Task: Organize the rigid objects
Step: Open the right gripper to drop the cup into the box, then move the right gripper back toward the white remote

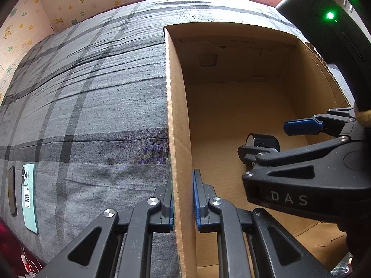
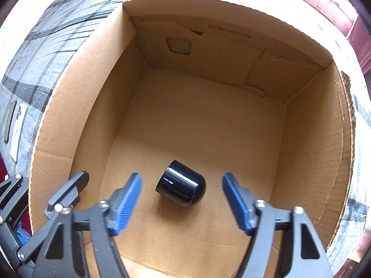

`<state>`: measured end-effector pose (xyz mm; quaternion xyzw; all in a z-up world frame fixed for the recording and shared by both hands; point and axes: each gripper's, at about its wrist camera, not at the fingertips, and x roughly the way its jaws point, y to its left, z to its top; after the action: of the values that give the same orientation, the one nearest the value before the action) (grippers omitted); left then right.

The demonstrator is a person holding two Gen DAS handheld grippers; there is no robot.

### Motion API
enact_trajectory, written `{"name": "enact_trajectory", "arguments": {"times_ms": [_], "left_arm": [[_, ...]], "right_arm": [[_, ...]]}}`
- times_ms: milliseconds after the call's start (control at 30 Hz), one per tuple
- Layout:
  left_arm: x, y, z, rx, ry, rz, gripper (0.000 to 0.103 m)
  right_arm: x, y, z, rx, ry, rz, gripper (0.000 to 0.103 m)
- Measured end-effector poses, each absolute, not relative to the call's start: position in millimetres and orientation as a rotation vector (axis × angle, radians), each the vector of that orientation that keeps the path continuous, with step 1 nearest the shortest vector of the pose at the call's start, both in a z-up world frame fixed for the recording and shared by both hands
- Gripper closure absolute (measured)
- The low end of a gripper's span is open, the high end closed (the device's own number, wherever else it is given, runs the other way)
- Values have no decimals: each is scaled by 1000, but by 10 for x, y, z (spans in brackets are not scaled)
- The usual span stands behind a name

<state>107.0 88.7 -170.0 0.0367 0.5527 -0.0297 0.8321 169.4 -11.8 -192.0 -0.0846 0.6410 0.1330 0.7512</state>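
Observation:
An open cardboard box stands on a grey plaid bed; it also shows in the left wrist view. A glossy black round-ended cylinder lies on its side on the box floor, also seen in the left wrist view. My right gripper is open above it, inside the box, and holds nothing; it shows in the left wrist view. My left gripper is shut on the box's left wall, one finger outside and one inside.
A mint-green phone and a dark phone lie on the bedspread at the far left, also seen in the right wrist view. Patterned wallpaper runs behind the bed.

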Motion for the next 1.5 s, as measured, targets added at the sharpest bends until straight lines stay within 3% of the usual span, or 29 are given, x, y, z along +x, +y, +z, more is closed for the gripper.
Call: {"name": "enact_trajectory", "arguments": {"times_ms": [133,400,833,1500], "left_arm": [[1077,893,-1700,75,1173,-63,89],[1083,898,-1699,75,1174,-61,89],[1075,887,-1696,81,1176,-58,89],[1076,882,-1698,87,1179,-58,89]], "right_arm": [[1686,-98,-1747,-195,1368,285,13],[1638,-39,-1467,-216,1305,288,2],[1680,-378,-974,-180,1244,217,2],[1670,-1732,-796,-93,1218,72,2]]}}
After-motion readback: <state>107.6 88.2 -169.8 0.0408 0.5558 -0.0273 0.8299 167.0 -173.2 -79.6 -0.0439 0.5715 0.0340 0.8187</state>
